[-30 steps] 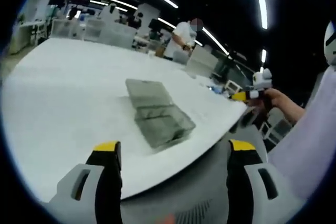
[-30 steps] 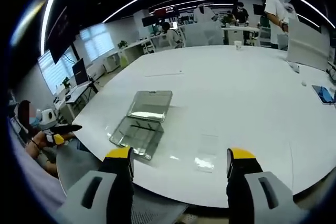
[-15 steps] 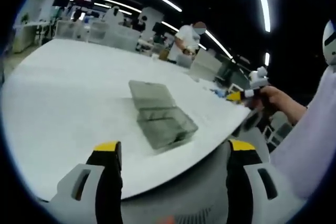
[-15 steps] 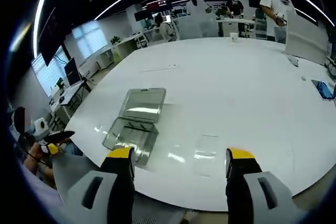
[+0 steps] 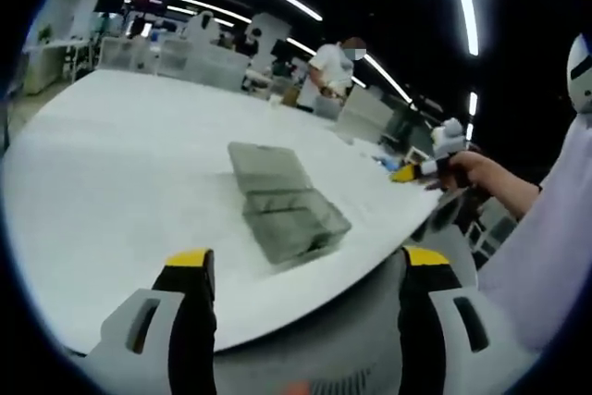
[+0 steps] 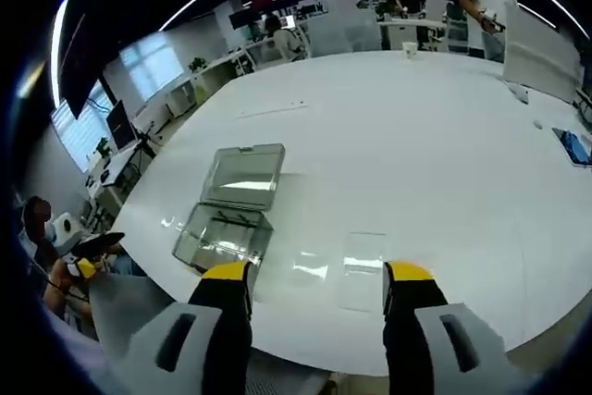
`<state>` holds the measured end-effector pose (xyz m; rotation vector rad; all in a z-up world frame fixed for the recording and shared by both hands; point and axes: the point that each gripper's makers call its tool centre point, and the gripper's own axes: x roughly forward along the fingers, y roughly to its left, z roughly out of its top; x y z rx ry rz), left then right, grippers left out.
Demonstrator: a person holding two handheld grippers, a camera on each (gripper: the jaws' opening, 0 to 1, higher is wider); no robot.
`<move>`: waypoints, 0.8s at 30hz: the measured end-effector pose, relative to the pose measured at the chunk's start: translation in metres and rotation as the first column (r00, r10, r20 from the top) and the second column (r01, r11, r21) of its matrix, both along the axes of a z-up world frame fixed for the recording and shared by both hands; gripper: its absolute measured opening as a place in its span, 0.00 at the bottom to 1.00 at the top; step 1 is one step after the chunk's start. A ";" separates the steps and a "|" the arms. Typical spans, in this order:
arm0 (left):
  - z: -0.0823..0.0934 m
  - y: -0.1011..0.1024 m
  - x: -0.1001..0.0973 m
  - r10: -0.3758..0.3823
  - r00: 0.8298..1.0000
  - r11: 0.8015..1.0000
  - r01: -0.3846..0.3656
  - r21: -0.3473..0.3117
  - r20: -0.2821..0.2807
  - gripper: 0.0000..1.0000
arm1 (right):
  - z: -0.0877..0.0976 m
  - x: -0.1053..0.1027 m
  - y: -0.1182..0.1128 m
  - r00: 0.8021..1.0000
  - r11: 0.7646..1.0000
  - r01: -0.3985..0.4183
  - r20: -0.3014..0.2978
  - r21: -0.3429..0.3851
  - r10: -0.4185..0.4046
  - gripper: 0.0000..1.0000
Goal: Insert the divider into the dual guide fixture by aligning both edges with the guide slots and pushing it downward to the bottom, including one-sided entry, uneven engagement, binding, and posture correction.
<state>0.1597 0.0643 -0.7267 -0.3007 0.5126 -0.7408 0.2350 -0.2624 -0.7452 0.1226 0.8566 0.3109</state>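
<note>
White table (image 6: 444, 136) nearer; divider (image 6: 363, 269) (clear) between right claw (image 6: 317, 279) tips

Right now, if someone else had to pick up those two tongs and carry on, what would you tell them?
Left tongs: open, empty, held back off the table's edge.
Right tongs: open, empty, over the near edge just short of the divider.
Clear box with its lid open lies flat on the white table.
Divider, a clear flat sheet, lies on the table beside the box.
Done: nothing yet.
Left: pick up the divider, line up both edges with the slots, push it to the bottom.
</note>
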 end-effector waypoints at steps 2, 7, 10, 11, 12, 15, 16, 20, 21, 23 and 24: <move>0.000 -0.001 0.000 -0.001 1.000 1.000 0.001 0.002 0.000 0.79 | -0.004 0.002 -0.004 1.000 1.000 0.003 -0.006 -0.007 -0.003 0.56; -0.001 -0.002 0.000 -0.004 1.000 1.000 0.004 0.007 -0.004 0.79 | -0.011 0.006 -0.011 0.999 1.000 0.018 -0.029 -0.014 -0.018 0.56; -0.001 -0.002 0.000 -0.004 1.000 1.000 0.004 0.008 -0.004 0.79 | -0.014 0.011 -0.016 0.999 0.999 0.031 -0.037 -0.018 -0.032 0.56; -0.001 -0.002 0.000 -0.004 1.000 1.000 0.004 0.008 -0.005 0.79 | -0.016 0.013 -0.017 0.999 0.999 0.032 -0.040 -0.020 -0.033 0.56; -0.001 -0.002 0.000 -0.003 1.000 1.000 0.004 0.008 -0.006 0.79 | -0.018 0.015 -0.019 0.998 0.999 0.034 -0.045 -0.021 -0.035 0.57; -0.001 -0.002 -0.001 -0.004 1.000 1.000 0.004 0.009 -0.006 0.79 | -0.021 0.016 -0.019 0.998 0.999 0.034 -0.057 -0.030 -0.036 0.57; -0.001 -0.002 -0.001 -0.004 1.000 1.000 0.004 0.008 -0.006 0.79 | -0.022 0.017 -0.018 0.997 0.999 0.036 -0.060 -0.030 -0.038 0.57; 0.000 -0.001 0.000 0.001 1.000 1.000 -0.001 0.006 -0.006 0.79 | -0.027 0.021 -0.017 0.997 0.999 0.034 -0.069 -0.031 -0.036 0.57; 0.000 -0.001 0.000 0.001 1.000 1.000 -0.001 0.006 -0.005 0.79 | -0.028 0.022 -0.017 0.997 0.999 0.033 -0.071 -0.032 -0.035 0.57; -0.001 -0.001 -0.001 0.000 1.000 1.000 0.000 0.006 -0.006 0.79 | -0.030 0.023 -0.017 0.997 0.999 0.032 -0.075 -0.035 -0.035 0.57; -0.001 -0.001 -0.001 -0.001 1.000 1.000 0.001 0.007 -0.007 0.79 | -0.032 0.023 -0.018 0.996 0.999 0.035 -0.081 -0.040 -0.038 0.57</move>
